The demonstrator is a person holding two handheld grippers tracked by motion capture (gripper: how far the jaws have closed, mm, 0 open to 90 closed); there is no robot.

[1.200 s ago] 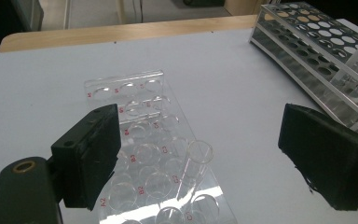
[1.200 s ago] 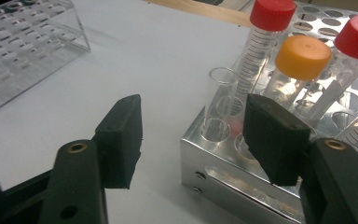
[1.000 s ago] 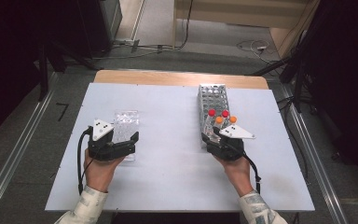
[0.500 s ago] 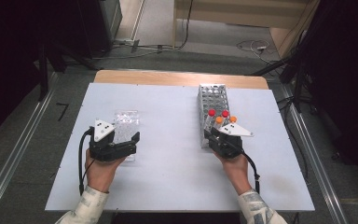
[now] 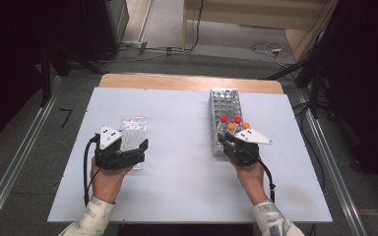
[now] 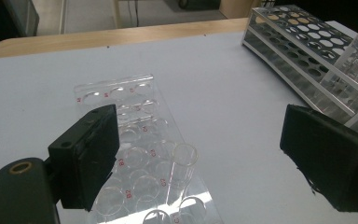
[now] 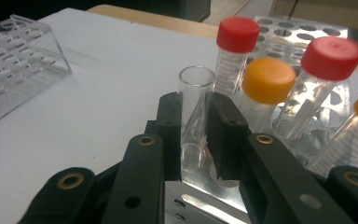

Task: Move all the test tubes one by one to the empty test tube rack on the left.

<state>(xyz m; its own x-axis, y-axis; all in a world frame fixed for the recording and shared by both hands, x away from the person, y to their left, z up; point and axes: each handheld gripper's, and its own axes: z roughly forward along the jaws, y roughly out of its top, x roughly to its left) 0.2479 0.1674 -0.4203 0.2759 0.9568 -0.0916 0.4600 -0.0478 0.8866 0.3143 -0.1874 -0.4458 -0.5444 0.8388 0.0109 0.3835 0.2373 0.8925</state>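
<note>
Our right gripper [image 7: 196, 135] clamps a clear glass tube [image 7: 195, 119]; our left gripper [image 6: 214, 158] gapes over the clear plastic tray [image 6: 135, 140].

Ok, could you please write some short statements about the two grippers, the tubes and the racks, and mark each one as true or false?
1. The right gripper is shut on an uncapped clear tube. True.
2. The left gripper is shut on a capped tube. False: its jaws stand wide apart and hold nothing.
3. An open glass tube stands in the clear plastic rack in the left gripper view. True.
4. All capped tubes in the white rack have blue caps. False: the caps are red and orange.
5. The white rack lies to the left of the clear plastic rack in the high view. False: it lies to the right.
</note>
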